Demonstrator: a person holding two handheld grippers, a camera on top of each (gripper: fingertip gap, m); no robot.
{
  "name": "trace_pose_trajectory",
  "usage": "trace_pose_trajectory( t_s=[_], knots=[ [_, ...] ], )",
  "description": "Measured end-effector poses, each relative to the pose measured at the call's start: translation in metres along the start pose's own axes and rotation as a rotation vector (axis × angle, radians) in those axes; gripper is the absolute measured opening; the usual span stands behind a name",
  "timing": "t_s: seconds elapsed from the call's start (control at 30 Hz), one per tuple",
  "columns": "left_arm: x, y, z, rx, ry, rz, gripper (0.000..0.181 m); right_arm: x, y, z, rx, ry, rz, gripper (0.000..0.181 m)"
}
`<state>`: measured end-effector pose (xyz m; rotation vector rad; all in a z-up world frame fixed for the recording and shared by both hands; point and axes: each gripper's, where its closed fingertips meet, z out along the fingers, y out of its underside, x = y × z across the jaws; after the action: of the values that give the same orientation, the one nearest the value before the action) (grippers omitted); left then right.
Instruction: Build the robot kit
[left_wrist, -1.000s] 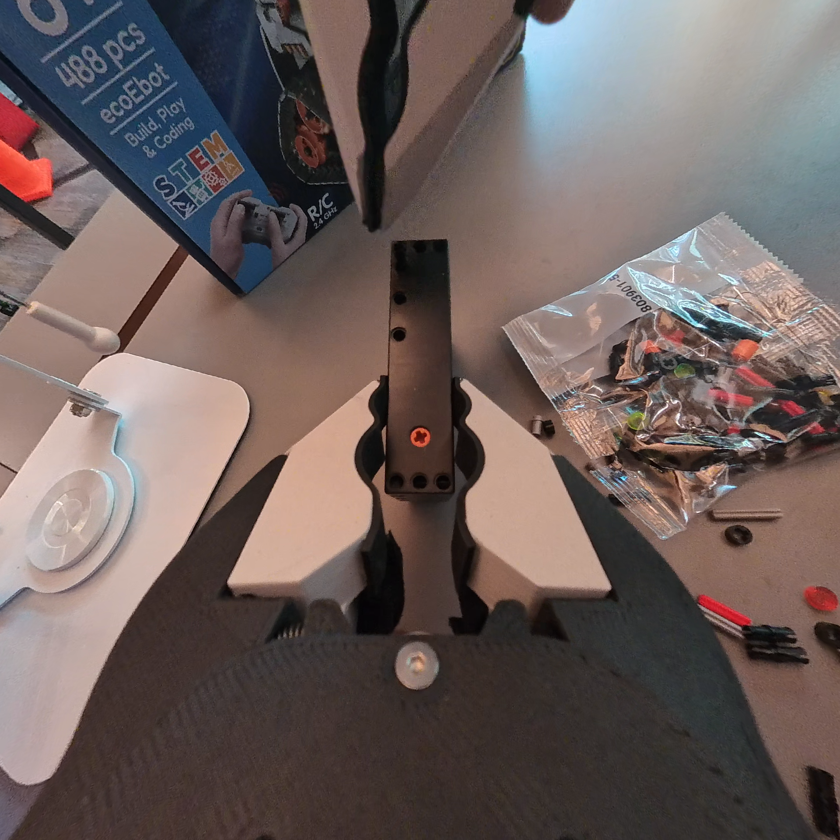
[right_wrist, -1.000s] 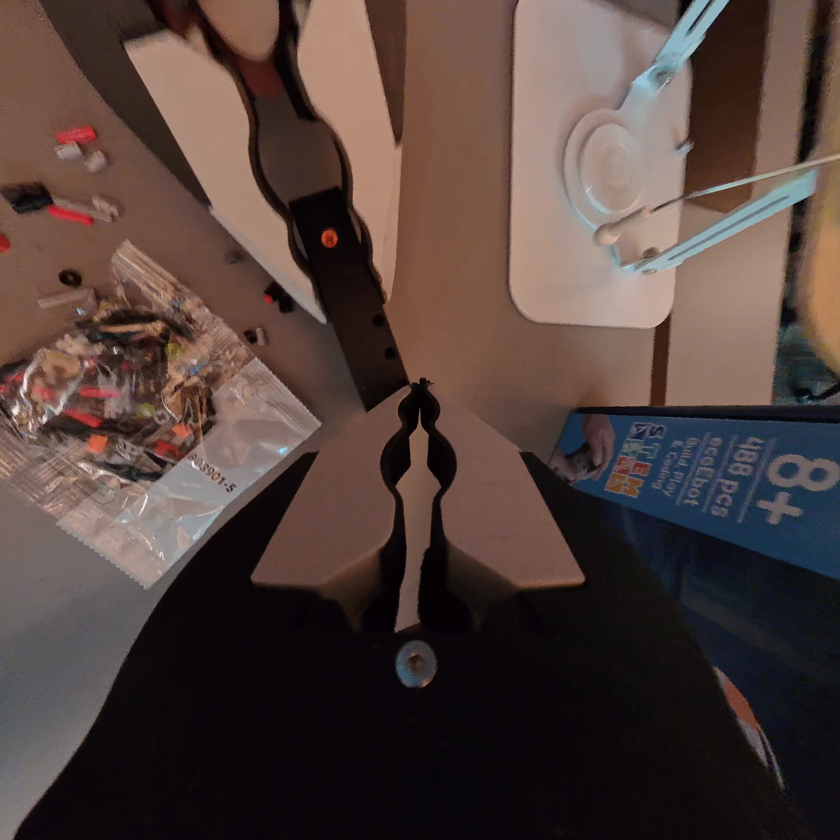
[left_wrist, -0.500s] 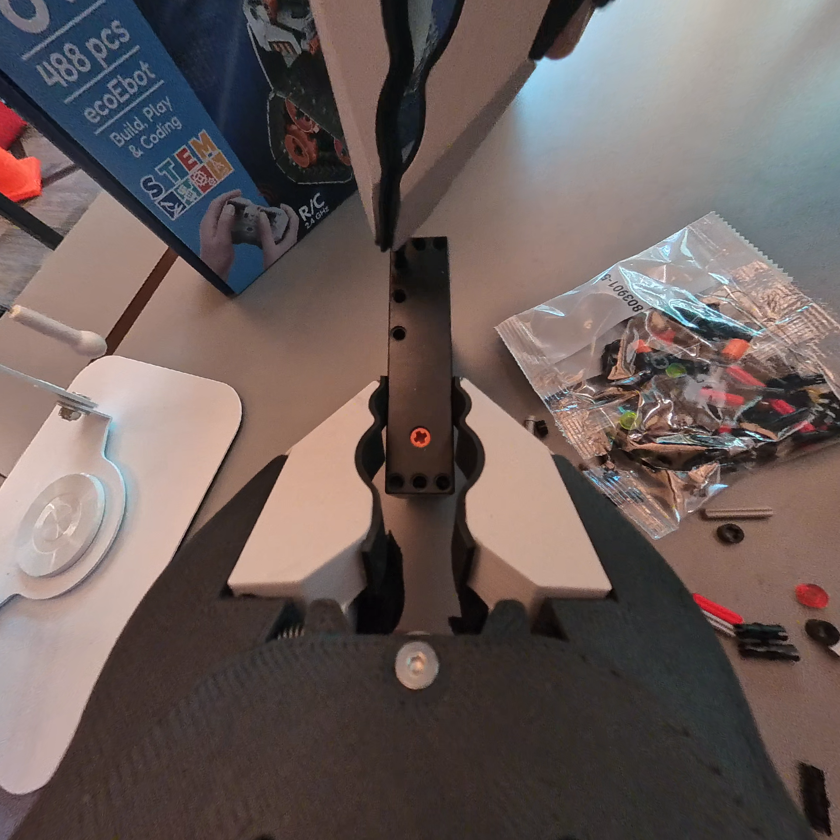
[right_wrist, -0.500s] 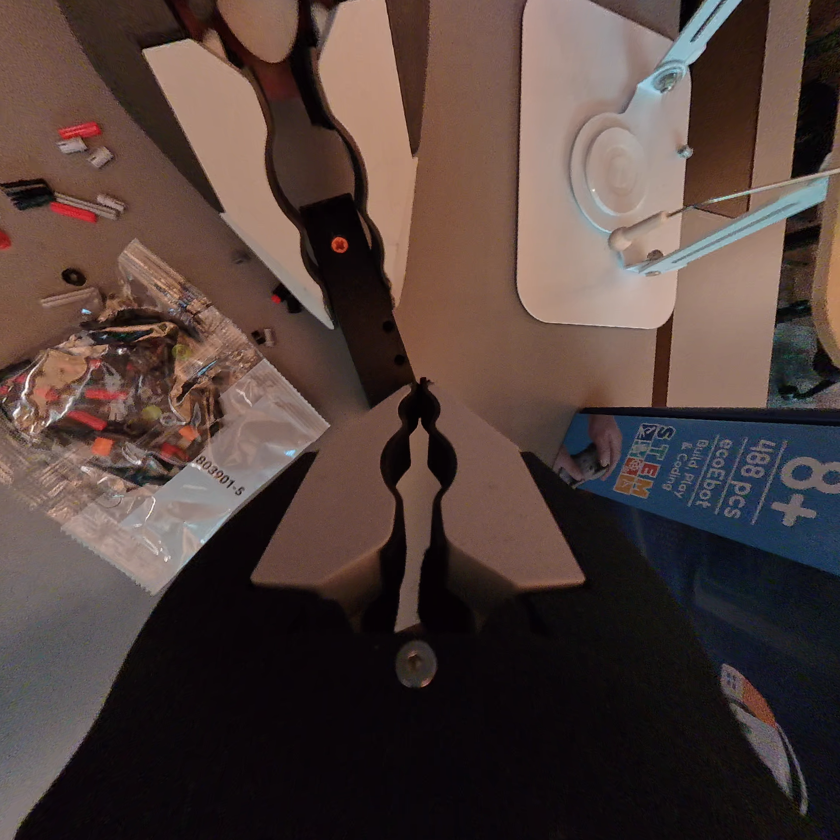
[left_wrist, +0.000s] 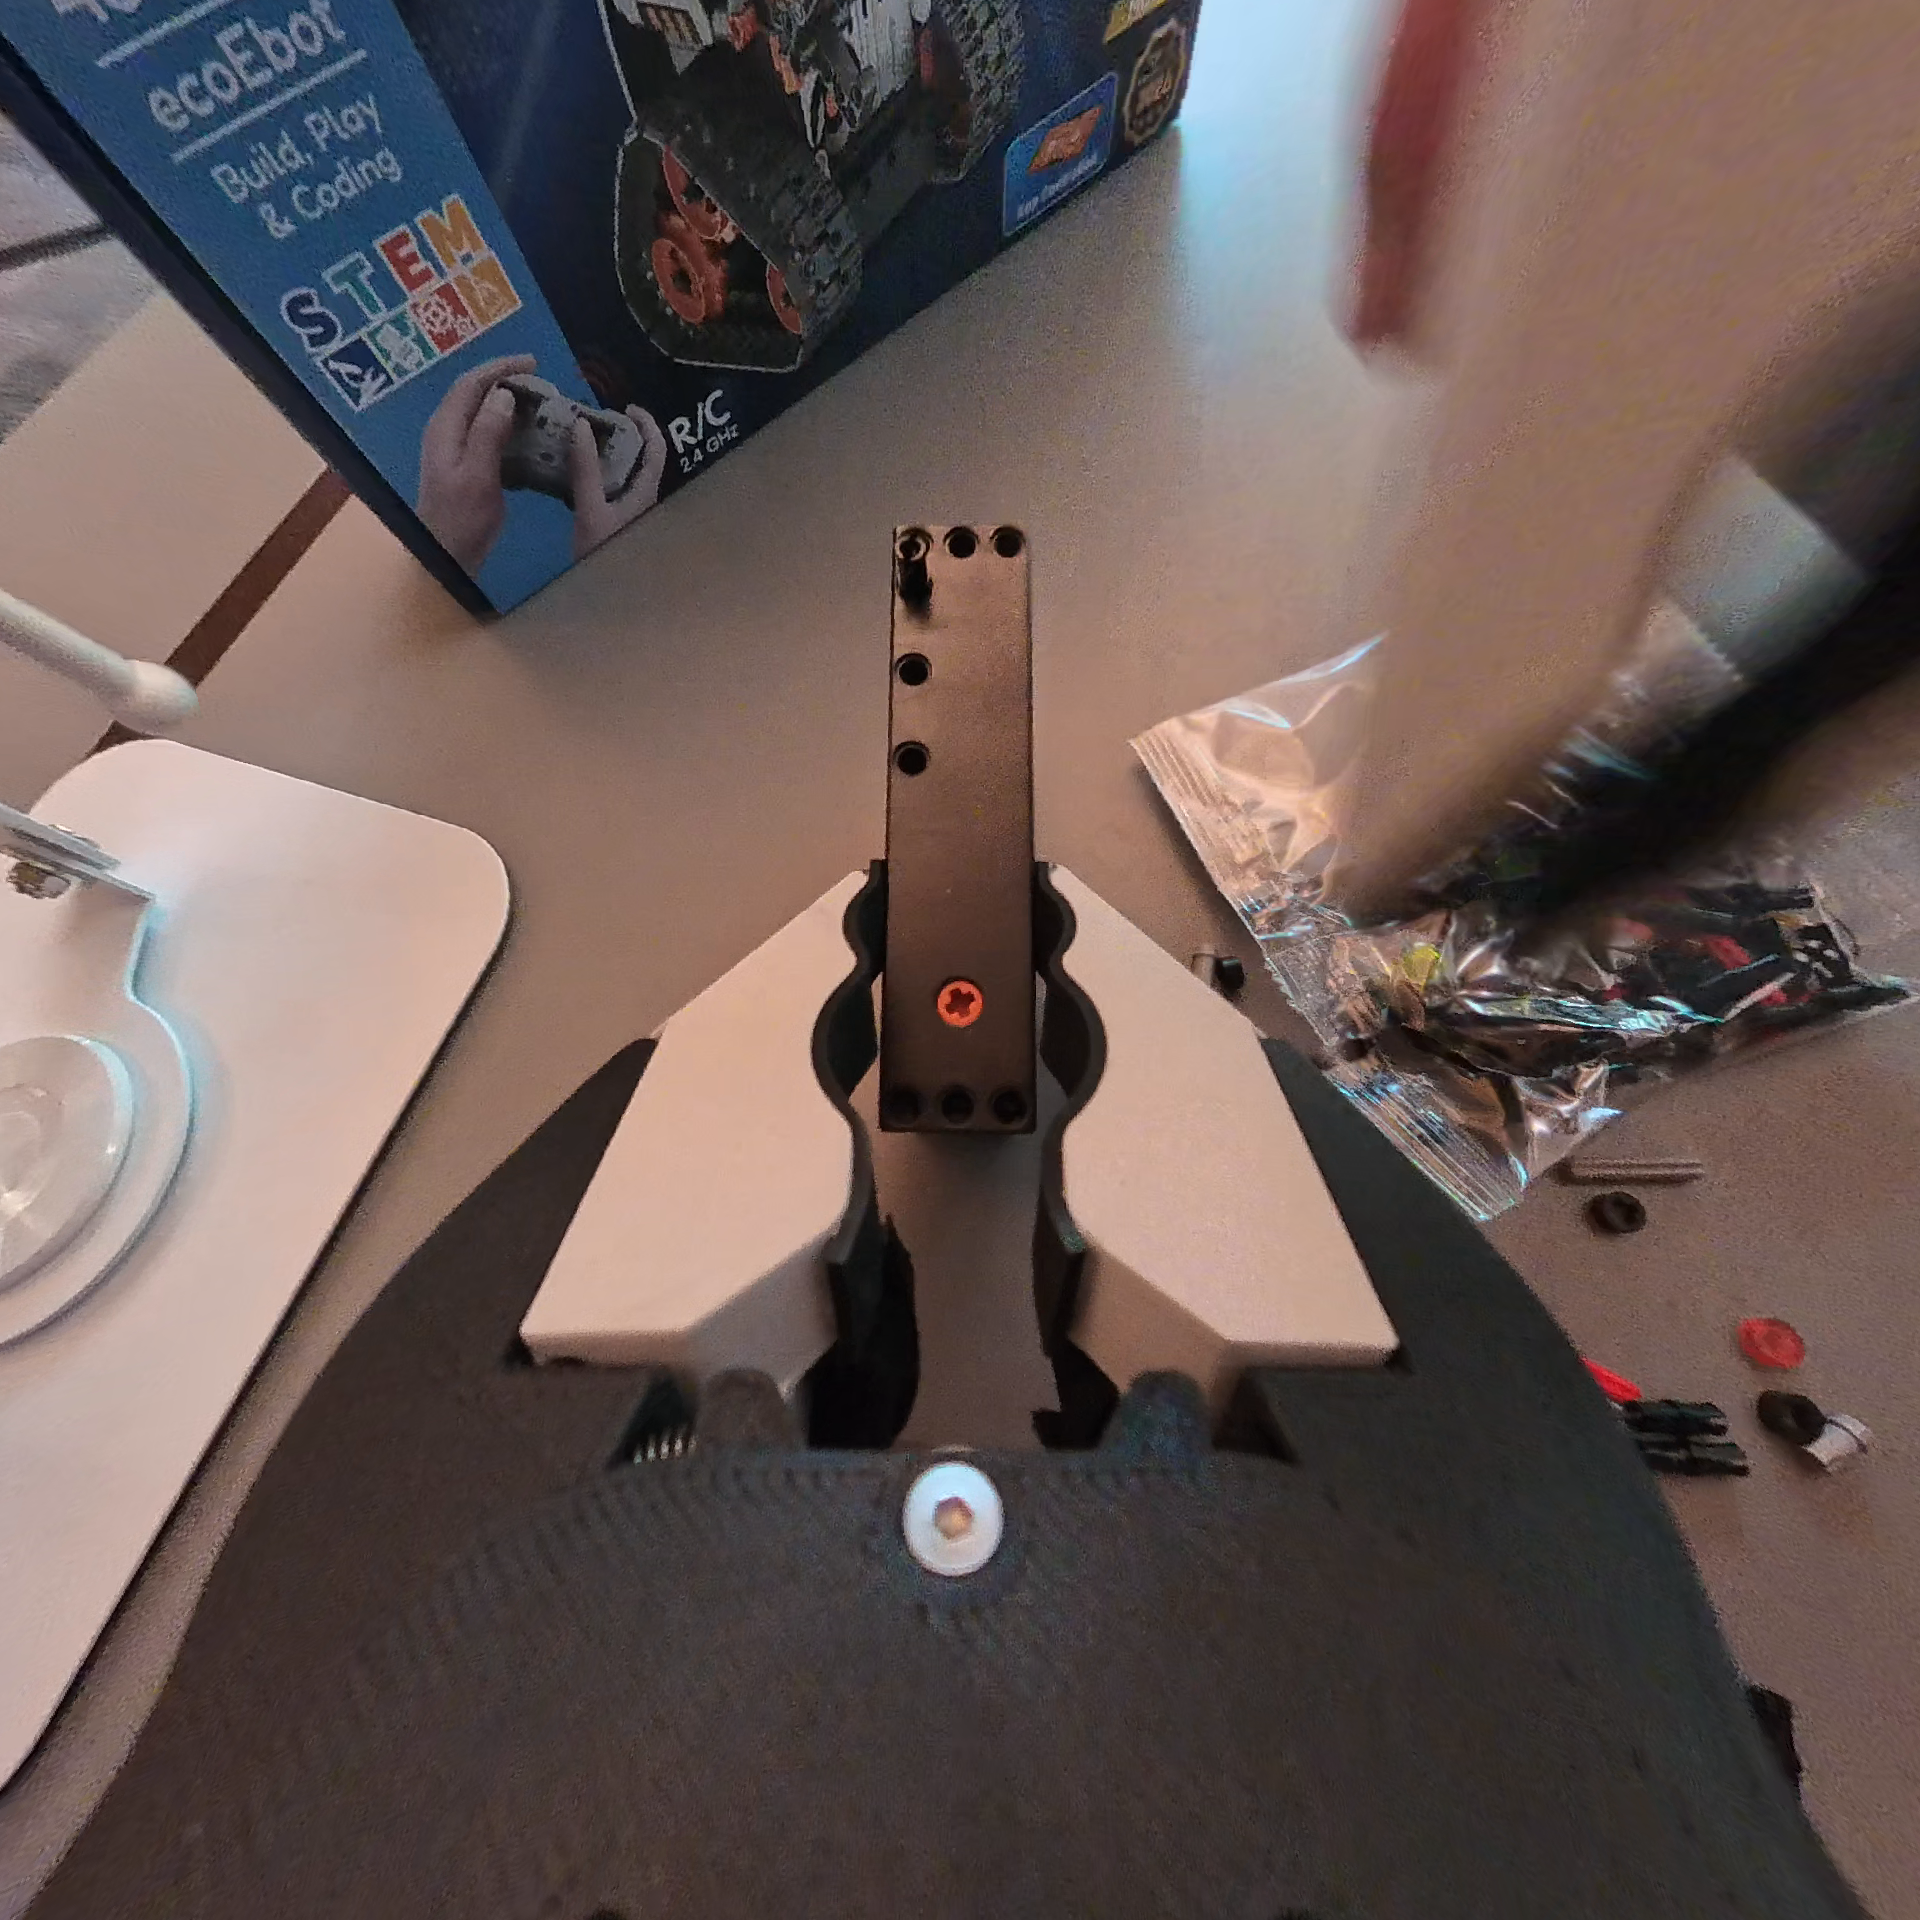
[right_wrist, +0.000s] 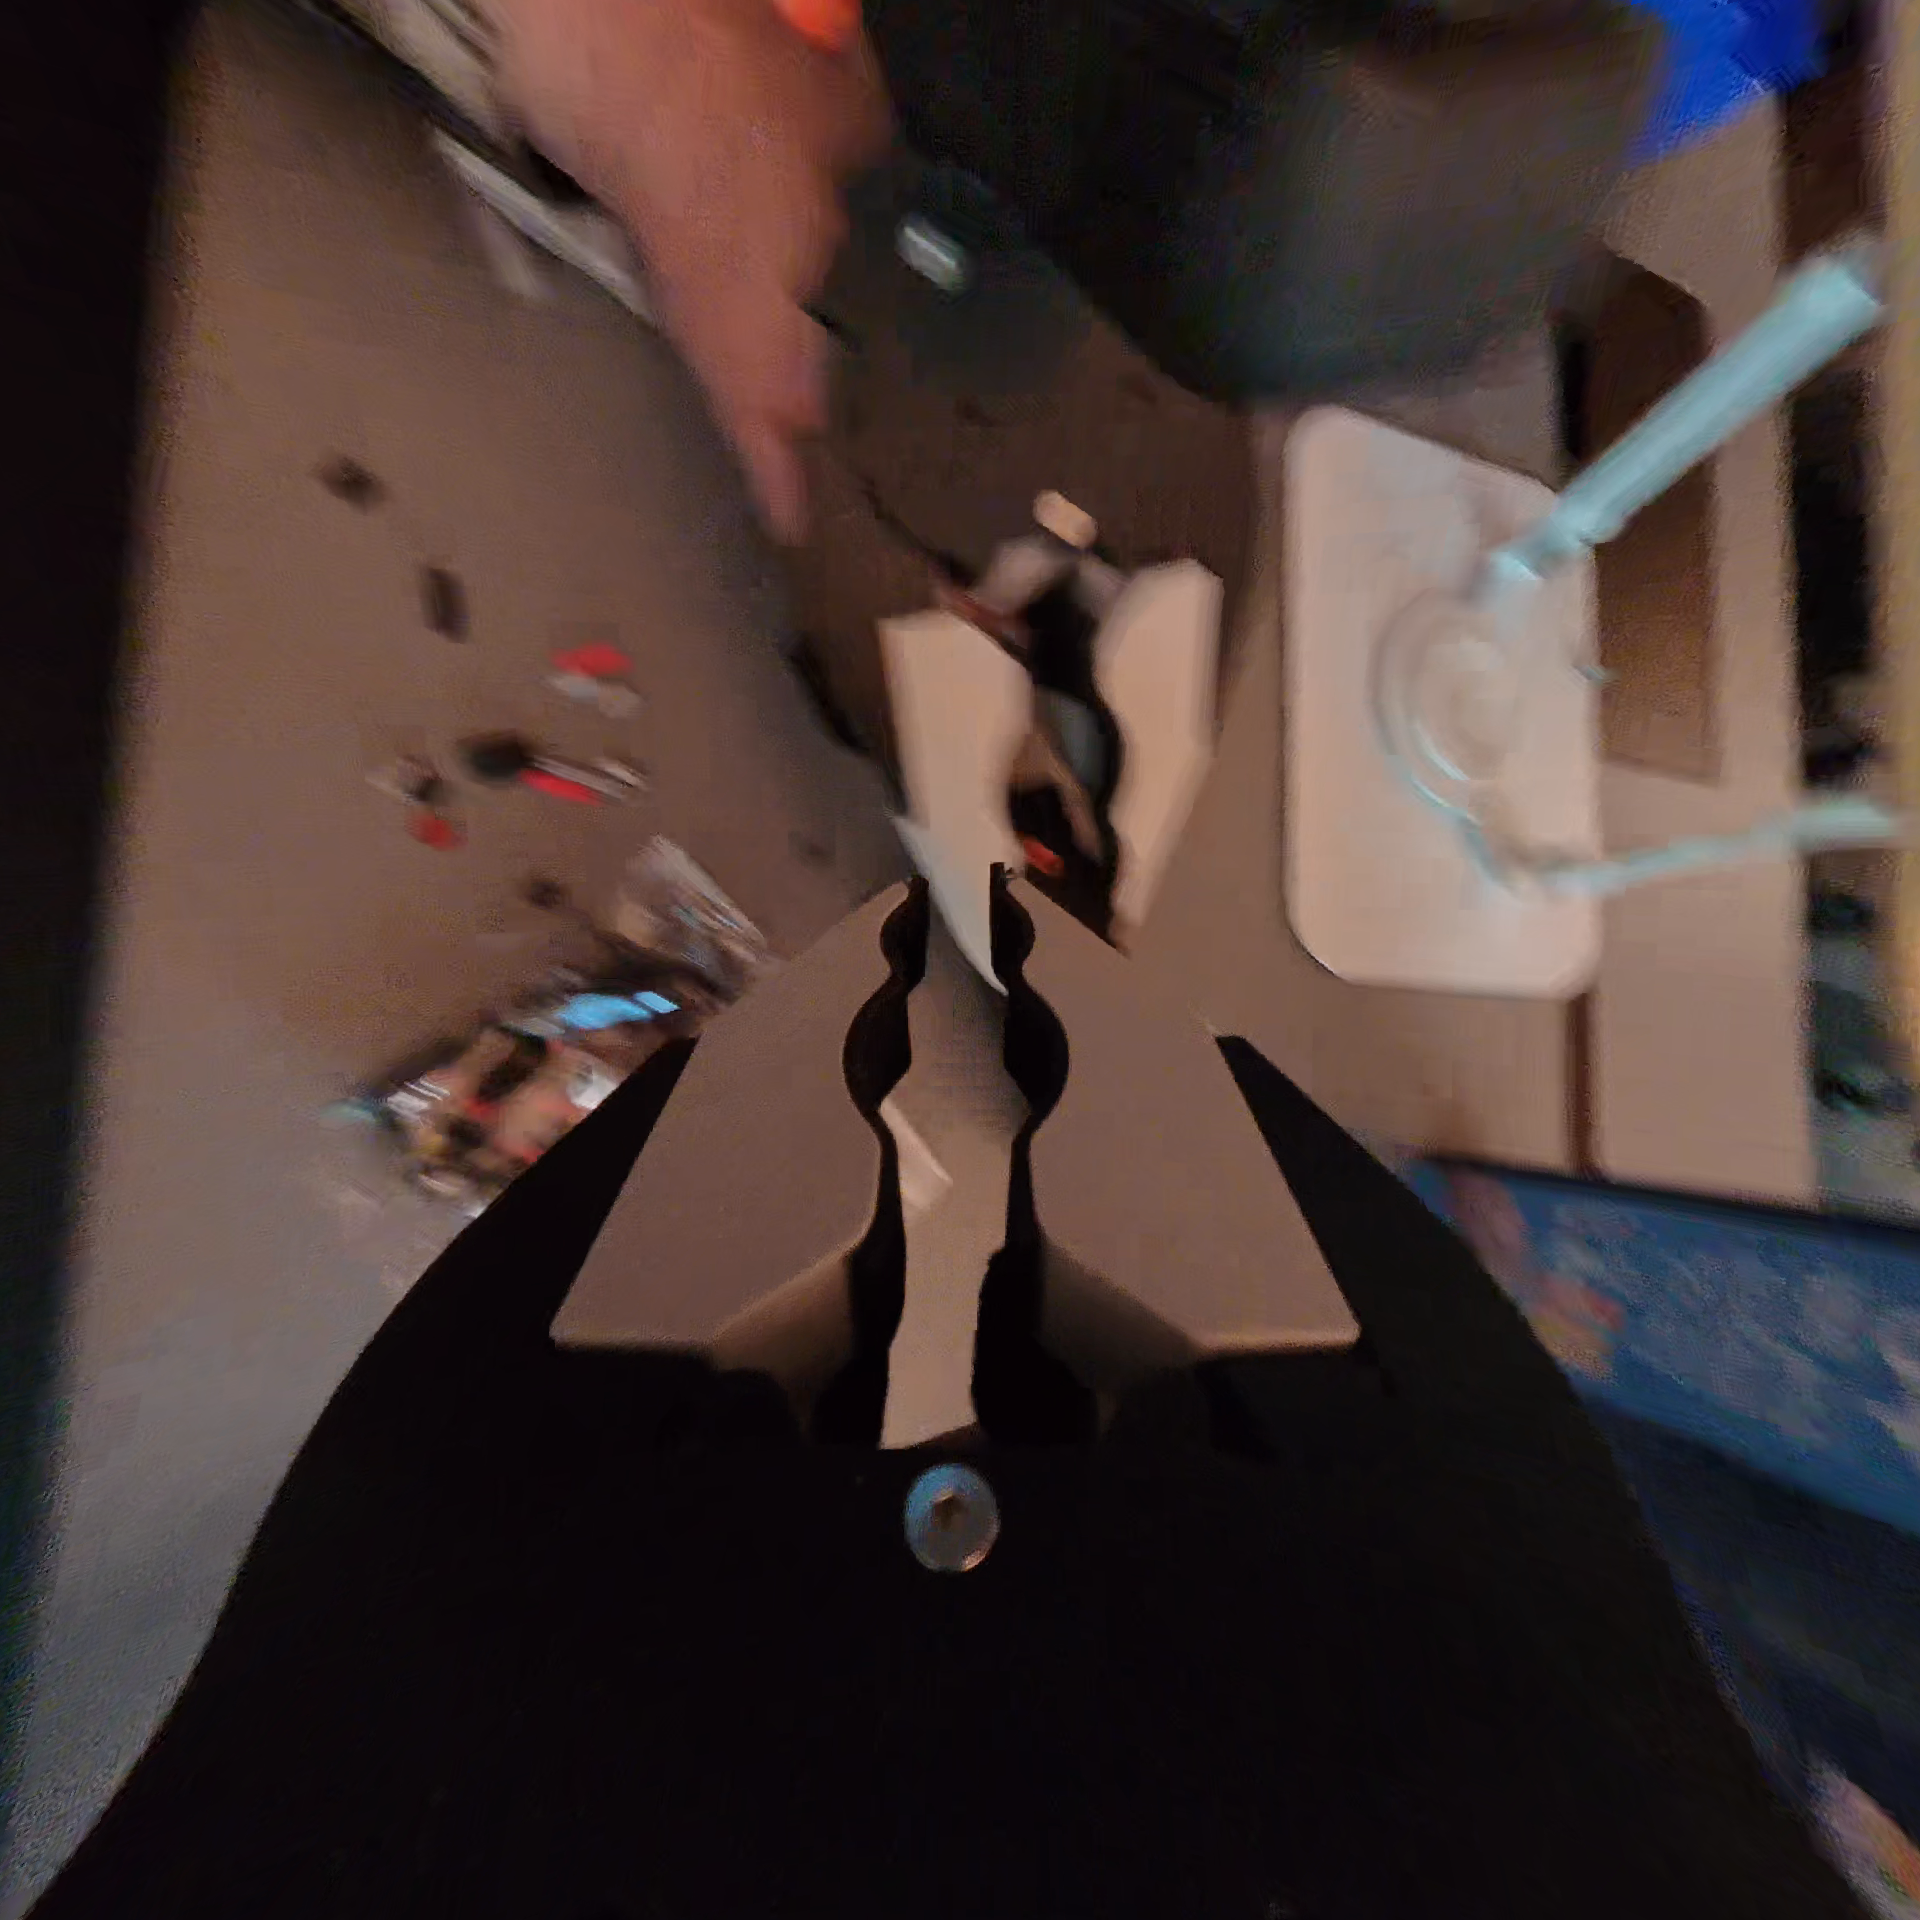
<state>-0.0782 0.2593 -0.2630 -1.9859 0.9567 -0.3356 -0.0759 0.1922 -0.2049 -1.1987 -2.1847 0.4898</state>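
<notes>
My left gripper (left_wrist: 956, 883) is shut on a long black block (left_wrist: 958, 831) with round holes and an orange cross hole, held level above the table. A small black pin (left_wrist: 914, 577) sits in the far left corner hole of the block. My right gripper (right_wrist: 954, 881) has its jaws a little apart and holds nothing; its view is motion-blurred. In the left wrist view it is a blurred pale shape (left_wrist: 1538, 499) at the upper right, over the bag. The left gripper shows farther off in the right wrist view (right_wrist: 1049, 748).
A clear bag of small parts (left_wrist: 1507, 977) lies to the right, also blurred in the right wrist view (right_wrist: 520, 1081). Loose pins (left_wrist: 1683, 1439), a red disc (left_wrist: 1771, 1340) and a grey axle (left_wrist: 1631, 1169) lie near it. A blue box (left_wrist: 343, 260) stands behind. A white lamp base (left_wrist: 260, 1039) is at the left. The tips of one gripper are about 8 cm away from the tips of the other.
My right gripper has pulled away from the block's far end, swung to the right, and its jaws have parted. A black pin now shows in the block's end hole. The left gripper has held still.
</notes>
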Motion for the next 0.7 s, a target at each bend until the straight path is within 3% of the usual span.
trace_pose_trajectory(
  t_s=[0.13,0.23,0.47,0.7],
  knots=[
    [-0.004,0.004,0.001,-0.013,-0.009,-0.014,0.028,-0.075,-0.034,0.034,0.084,-0.181,-0.013,0.013],
    [-0.005,0.008,0.002,-0.026,0.001,-0.042,0.029,-0.107,-0.037,0.061,0.078,-0.239,0.007,0.015],
    [-0.006,0.008,0.003,-0.018,0.006,-0.054,0.029,-0.124,-0.024,0.093,0.028,-0.249,0.062,0.007],
    [-0.009,0.004,0.0,0.004,-0.009,-0.053,0.034,-0.123,-0.025,0.088,0.08,-0.26,0.131,0.002]
  ],
)
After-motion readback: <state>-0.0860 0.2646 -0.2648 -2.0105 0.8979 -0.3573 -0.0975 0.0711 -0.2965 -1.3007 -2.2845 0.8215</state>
